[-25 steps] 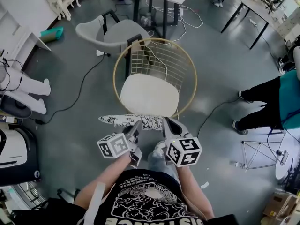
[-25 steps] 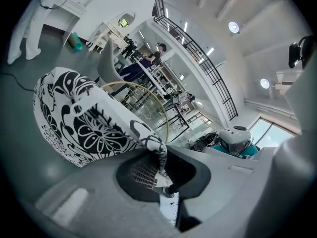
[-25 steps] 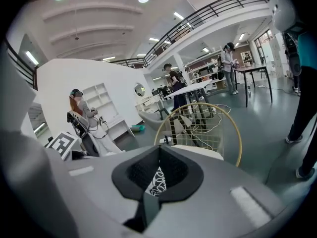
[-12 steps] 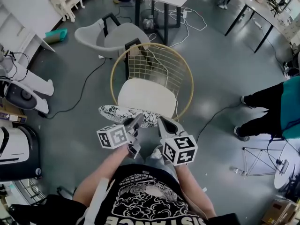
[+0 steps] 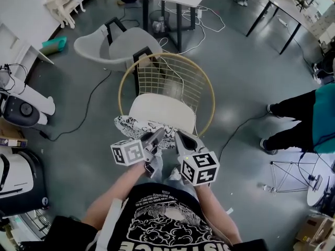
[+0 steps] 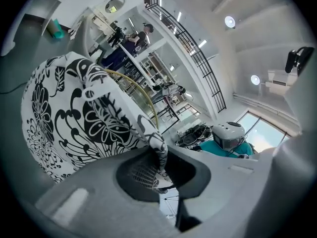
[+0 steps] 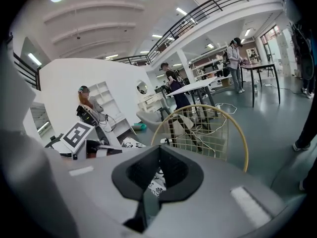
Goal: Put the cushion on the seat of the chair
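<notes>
The cushion (image 5: 138,128), white with a black flower print, hangs between both grippers at the front edge of the chair's white seat (image 5: 165,111). The chair has a round gold wire back (image 5: 204,95). My left gripper (image 5: 157,136) is shut on the cushion's near edge, and the right gripper (image 5: 178,136) is shut on the same edge beside it. In the left gripper view the cushion (image 6: 84,118) fills the left side, its hem pinched in the jaws (image 6: 161,155). In the right gripper view a strip of printed fabric (image 7: 159,181) shows between the shut jaws, with the gold chair back (image 7: 233,128) ahead.
A grey shell chair (image 5: 112,43) and a black-legged table (image 5: 178,20) stand behind the gold chair. A person in teal (image 5: 309,119) stands at the right. Cables (image 5: 84,114) run over the floor at left, by a white machine (image 5: 21,106). A metal stand (image 5: 293,174) lies right.
Both grippers have carried the cushion forward toward the chair. Its far edge now overlaps the front of the white seat.
</notes>
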Demonstrator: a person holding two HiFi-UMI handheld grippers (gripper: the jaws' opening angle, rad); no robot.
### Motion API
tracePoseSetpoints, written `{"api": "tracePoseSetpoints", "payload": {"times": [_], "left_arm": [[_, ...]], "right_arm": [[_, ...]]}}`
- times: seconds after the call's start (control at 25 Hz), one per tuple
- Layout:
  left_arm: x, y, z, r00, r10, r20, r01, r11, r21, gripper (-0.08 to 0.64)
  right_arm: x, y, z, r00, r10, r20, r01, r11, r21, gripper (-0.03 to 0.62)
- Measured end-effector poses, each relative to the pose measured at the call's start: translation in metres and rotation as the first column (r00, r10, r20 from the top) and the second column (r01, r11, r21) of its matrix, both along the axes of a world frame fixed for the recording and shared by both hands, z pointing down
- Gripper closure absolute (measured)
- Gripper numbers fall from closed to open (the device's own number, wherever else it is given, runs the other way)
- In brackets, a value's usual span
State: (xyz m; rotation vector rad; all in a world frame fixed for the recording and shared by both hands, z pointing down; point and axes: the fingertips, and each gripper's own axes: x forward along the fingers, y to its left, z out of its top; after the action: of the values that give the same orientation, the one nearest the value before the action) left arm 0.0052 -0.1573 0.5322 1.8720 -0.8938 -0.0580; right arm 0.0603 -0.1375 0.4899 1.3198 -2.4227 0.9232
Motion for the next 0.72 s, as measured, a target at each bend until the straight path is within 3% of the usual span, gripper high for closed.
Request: {"api": "tracePoseSetpoints", "payload": {"times": [0.72], "left_arm": [[0.009,-0.077,0.048,0.985,0.153,-0.085,-0.163,0.978,-0.128,0.534]], "right_arm": [[-0.019,-0.073,0.035,0.992,0.112,-0.059,-0.117,0.989,-0.091,0.597]]}}
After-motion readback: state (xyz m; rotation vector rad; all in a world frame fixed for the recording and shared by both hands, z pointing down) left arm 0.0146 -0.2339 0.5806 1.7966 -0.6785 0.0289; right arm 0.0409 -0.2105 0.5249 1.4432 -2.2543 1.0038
